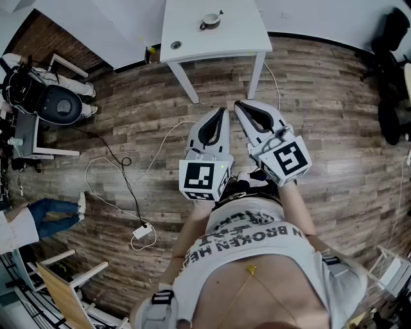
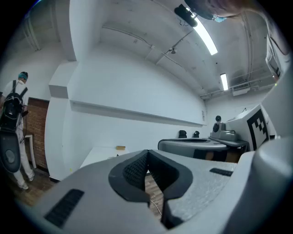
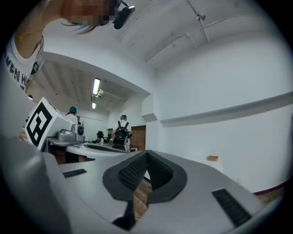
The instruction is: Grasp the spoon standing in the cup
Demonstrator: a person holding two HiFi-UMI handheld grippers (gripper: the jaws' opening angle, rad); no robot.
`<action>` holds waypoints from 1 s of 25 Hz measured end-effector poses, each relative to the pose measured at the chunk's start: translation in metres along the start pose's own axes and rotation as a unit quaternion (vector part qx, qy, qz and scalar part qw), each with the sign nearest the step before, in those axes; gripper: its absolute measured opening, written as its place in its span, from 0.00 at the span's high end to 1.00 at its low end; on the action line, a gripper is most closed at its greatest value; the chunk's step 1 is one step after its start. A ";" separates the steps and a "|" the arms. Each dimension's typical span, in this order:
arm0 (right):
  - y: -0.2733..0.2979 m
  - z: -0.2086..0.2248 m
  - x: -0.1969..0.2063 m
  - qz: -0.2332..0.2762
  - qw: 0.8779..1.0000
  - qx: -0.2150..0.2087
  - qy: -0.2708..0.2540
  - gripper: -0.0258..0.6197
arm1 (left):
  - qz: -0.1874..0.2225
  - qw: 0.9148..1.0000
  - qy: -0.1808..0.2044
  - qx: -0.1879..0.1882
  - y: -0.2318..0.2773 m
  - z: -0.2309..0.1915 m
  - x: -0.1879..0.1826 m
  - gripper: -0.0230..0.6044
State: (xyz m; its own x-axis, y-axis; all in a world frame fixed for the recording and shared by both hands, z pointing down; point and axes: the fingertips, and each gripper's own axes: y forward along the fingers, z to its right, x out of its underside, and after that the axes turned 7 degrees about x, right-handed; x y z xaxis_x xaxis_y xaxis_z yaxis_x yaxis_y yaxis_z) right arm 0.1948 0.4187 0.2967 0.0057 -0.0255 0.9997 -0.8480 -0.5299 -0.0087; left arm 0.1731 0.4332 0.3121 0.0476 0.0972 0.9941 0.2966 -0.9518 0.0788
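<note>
Spoon (image 1: pixel 218 13) stands in cup (image 1: pixel 209 21) on table (image 1: pixel 192 38), well ahead of both grippers. Left hand-held gripper (image 1: pixel 224 110): jaws together, empty. Right hand-held gripper (image 1: pixel 237 104): likewise. Best approach: step closer, open jaws early, pinch handle above rim, avoid tipping cup.

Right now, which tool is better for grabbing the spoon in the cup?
Probably the right tool: its tip sits slightly nearer the table than the left tool, and the spoon in the cup leans toward its side. Both are shut.
</note>
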 end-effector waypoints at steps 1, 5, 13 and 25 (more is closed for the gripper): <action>0.000 0.004 -0.001 0.003 1.000 -0.002 0.002 0.95 | 0.001 1.000 0.000 -0.003 0.003 0.000 0.000 0.97; 0.001 0.017 0.000 0.007 1.000 -0.006 -0.005 0.95 | 0.000 1.000 0.001 -0.015 0.011 -0.001 0.002 0.97; 0.009 0.023 0.014 -0.008 1.000 -0.017 -0.011 0.95 | -0.006 1.000 -0.012 -0.027 0.017 -0.012 0.015 0.97; 0.106 0.062 0.017 -0.017 0.999 0.030 -0.022 0.95 | 0.009 1.000 -0.023 0.020 0.085 -0.100 0.006 0.97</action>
State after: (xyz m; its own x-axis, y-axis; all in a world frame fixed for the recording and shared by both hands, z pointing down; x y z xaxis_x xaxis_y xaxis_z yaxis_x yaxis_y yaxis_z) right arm 0.1384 0.3094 0.3112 0.0577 -0.0426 0.9974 -0.8136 -0.5810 0.0223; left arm 0.1036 0.3235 0.3320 0.0962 0.0936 0.9909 0.3322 -0.9415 0.0567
